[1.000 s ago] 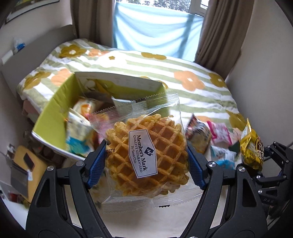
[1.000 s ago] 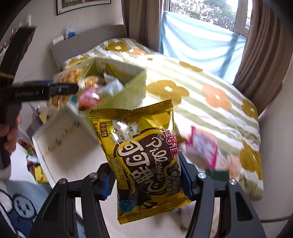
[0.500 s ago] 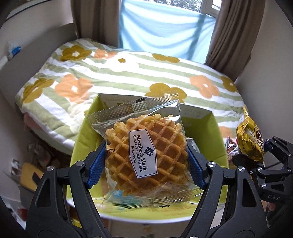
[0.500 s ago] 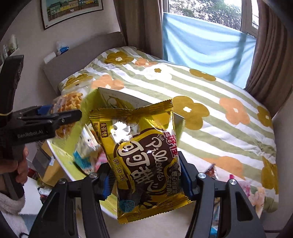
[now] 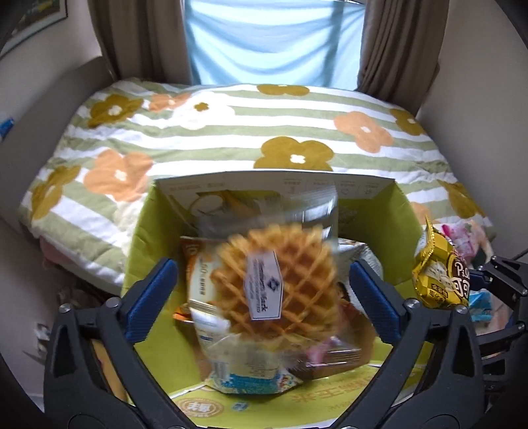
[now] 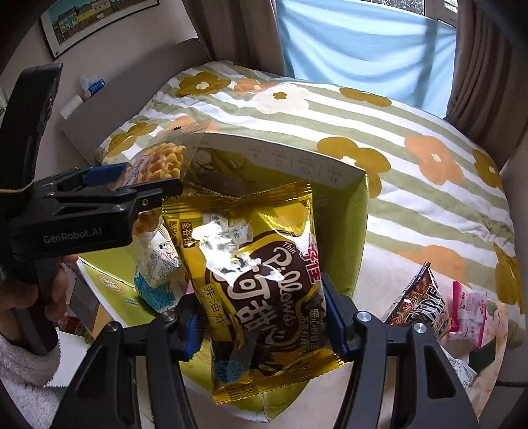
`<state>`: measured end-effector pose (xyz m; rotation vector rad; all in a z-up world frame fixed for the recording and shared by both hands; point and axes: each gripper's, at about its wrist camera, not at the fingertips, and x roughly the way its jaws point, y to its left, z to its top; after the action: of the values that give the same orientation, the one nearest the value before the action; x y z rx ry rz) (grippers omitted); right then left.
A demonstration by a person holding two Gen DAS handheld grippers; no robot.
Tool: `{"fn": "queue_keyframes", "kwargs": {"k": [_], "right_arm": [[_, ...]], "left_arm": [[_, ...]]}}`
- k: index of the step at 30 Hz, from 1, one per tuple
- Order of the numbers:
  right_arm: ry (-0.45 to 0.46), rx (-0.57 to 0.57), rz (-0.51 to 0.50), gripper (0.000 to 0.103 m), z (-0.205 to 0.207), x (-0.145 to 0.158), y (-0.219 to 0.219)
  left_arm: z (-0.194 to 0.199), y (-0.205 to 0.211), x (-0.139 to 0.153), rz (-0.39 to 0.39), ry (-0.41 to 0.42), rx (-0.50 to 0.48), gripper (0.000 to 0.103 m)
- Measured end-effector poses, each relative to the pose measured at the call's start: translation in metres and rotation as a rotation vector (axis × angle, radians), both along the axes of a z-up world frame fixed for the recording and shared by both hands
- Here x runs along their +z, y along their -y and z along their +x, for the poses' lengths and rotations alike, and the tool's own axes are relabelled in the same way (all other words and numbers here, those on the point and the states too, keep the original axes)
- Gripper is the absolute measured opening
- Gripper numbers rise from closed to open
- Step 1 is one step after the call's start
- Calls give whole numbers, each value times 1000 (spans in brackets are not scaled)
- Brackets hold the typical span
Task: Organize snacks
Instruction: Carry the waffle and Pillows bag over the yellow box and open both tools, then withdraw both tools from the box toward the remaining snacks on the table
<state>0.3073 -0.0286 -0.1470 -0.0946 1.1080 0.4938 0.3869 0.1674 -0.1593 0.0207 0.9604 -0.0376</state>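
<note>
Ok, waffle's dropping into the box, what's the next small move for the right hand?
Probably open the right gripper. The left gripper has just opened, its pads clear of the blurred waffle pack over the green box. The gold snack bag, clamped between the right pads, hangs over that box too.

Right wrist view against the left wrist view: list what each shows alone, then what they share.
Only the right wrist view: a framed picture on the wall, a red-and-black snack bag on the bed, and the hand holding the left gripper.

Only the left wrist view: the left gripper's blue pads standing clear of the waffle pack, jaws just opened.

Both: green box, gold Pillows bag in the right gripper, flowered blanket.
</note>
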Motion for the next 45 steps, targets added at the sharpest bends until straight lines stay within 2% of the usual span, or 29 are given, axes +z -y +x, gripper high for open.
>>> {"fn": "queue_keyframes", "kwargs": {"k": [3,10,15,17,19,20,26,33,45], "right_arm": [[-20,2,-1,56,-3,-5,3],[-30,38,0,56,-10,-8,-3],[-20,58,10,57,-8,-8,-16],[-14,58,8,65,-9,-10,-21],[-13,59,22,101,-11,-12,-24],[0,59,36,103,-13,-12,-23],[37,56,32,103,-25,-7,-22],[86,23,53,103,-38,18,-11],[178,-139,46,103,-62,60,32]], "left_arm": [[-6,-5,-2,30,-5,16,103],[-27,-34,-3,-58,-32,104,103],[-36,-41,-2,-35,-27,131,103],[-39,-44,0,-47,-22,140,103],[-42,-49,-1,-63,-27,153,103],[-43,-51,-2,-70,-30,159,103],[-54,-59,-5,-92,-45,178,103],[-66,-59,7,-108,-17,161,103],[-68,-43,24,-140,30,80,103]]}}
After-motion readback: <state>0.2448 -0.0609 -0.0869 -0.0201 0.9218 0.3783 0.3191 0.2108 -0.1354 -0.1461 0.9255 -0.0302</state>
